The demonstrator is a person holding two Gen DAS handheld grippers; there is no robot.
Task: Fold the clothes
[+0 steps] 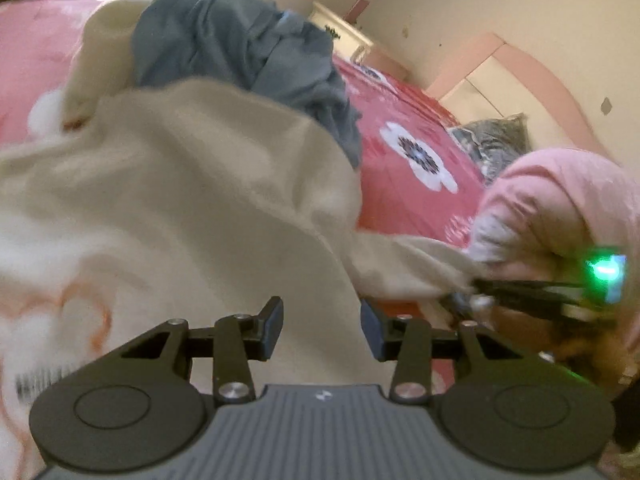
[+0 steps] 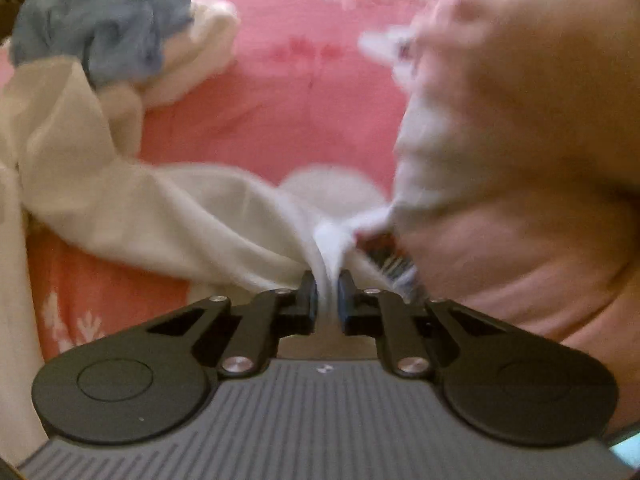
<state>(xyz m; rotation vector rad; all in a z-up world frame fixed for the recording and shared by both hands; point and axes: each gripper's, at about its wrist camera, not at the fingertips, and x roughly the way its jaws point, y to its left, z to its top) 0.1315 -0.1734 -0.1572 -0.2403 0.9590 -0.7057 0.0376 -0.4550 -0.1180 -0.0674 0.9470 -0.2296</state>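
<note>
A cream garment (image 1: 192, 184) with an orange print lies crumpled across the bed, filling the left wrist view. My left gripper (image 1: 323, 330) hovers just over it, open, with nothing pinched between its fingers. To the right, my right gripper (image 1: 474, 286), with a green light on its body, grips a stretched corner of the same garment. In the right wrist view the right gripper (image 2: 328, 298) is shut on a bunched fold of the cream garment (image 2: 192, 216). A blue-grey garment (image 1: 240, 48) is heaped on the far part of the cream one, and shows as the blue-grey garment (image 2: 104, 20) at upper left.
A red and pink flowered bedsheet (image 1: 400, 184) covers the bed. A person's pink sleeve (image 1: 560, 208) holds the right gripper; the sleeve (image 2: 520, 120) fills the right side. A dark patterned pillow (image 1: 496, 144), a pink headboard (image 1: 532, 68) and a cream cabinet (image 1: 340, 28) stand by the wall.
</note>
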